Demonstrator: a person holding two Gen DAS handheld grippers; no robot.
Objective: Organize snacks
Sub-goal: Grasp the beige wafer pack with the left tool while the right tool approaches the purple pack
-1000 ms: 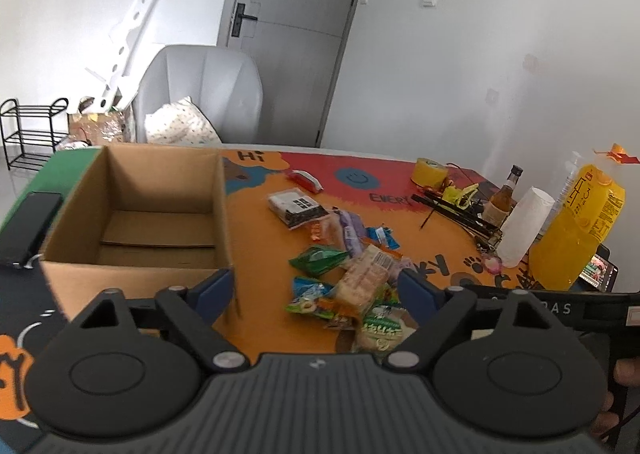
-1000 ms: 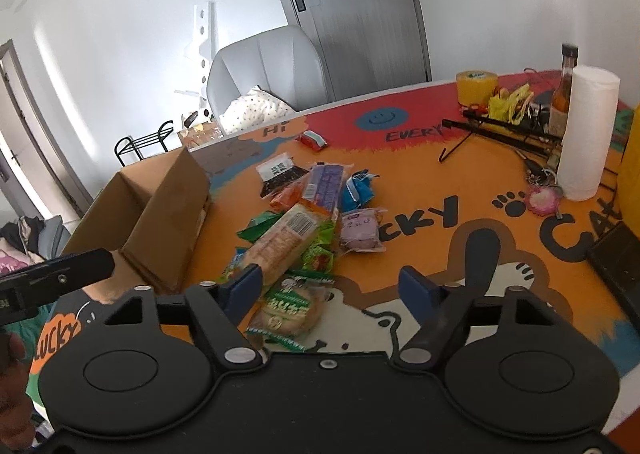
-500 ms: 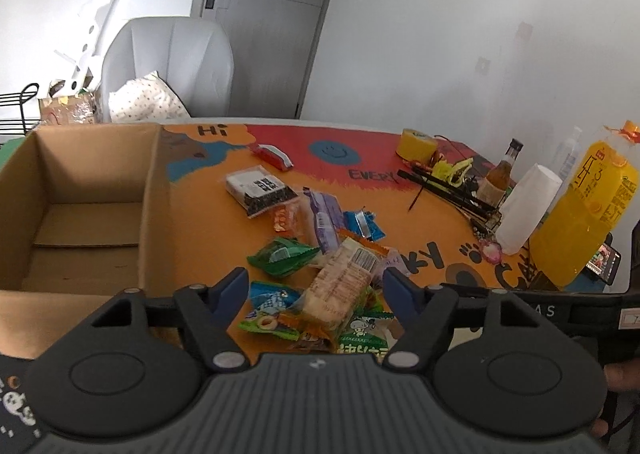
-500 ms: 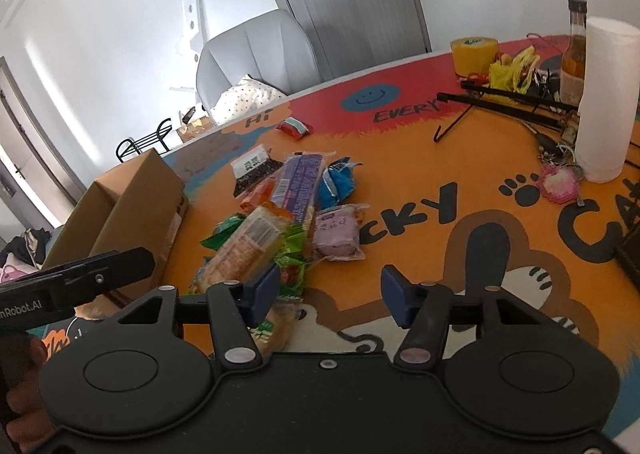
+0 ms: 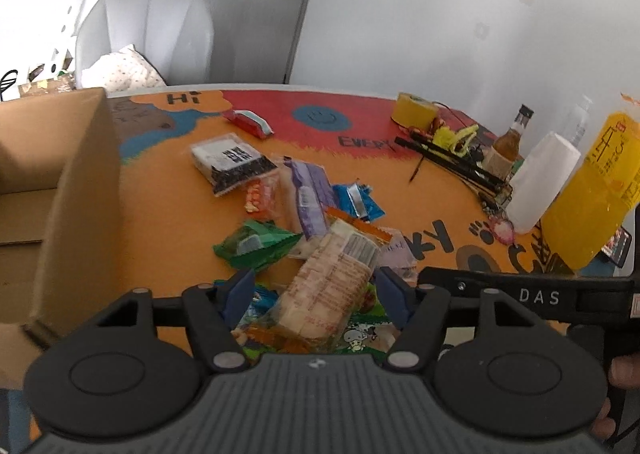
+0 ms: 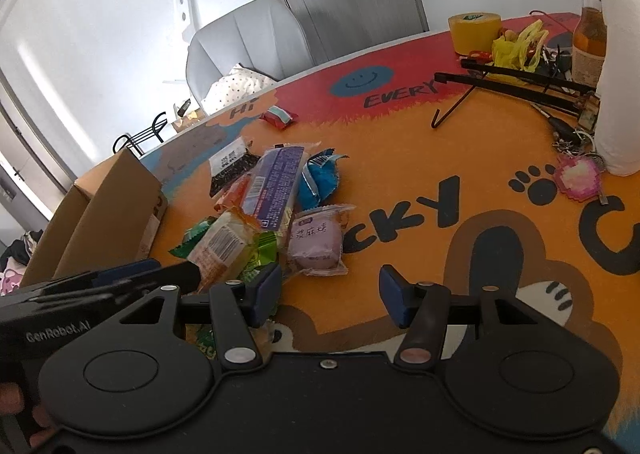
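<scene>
- The desk (image 6: 500,157), under a printed orange-and-red mat, ran to a pale far edge in front of a grey chair (image 5: 148,33); a broad bare stretch of mat lay between the snack pile and the clutter along the right edge.
- An open cardboard box (image 5: 60,181) sat at the desk's left side, its near wall just beside the pile, a strip of bare mat between them.
- The snack pile (image 6: 276,197) lay mid-desk, packets overlapping: a long cracker pack (image 5: 332,286) on top at the near end, a purple bar (image 6: 276,177) behind it, a blue packet (image 6: 320,177) and a pale mochi packet (image 6: 316,242) on its right flank.
- A red wrapper (image 5: 248,121) lay apart, near the far edge.
- A paper towel roll (image 6: 622,73), brown bottle (image 6: 588,37) and yellow tape roll (image 6: 474,31) stood along the right edge.
- The left gripper (image 5: 316,296) was spread wide, its fingers straddling the cracker pack's near end without closing on it.
- The right gripper (image 6: 330,294) was also wide apart and held nothing, over bare mat just beside the mochi packet.
</scene>
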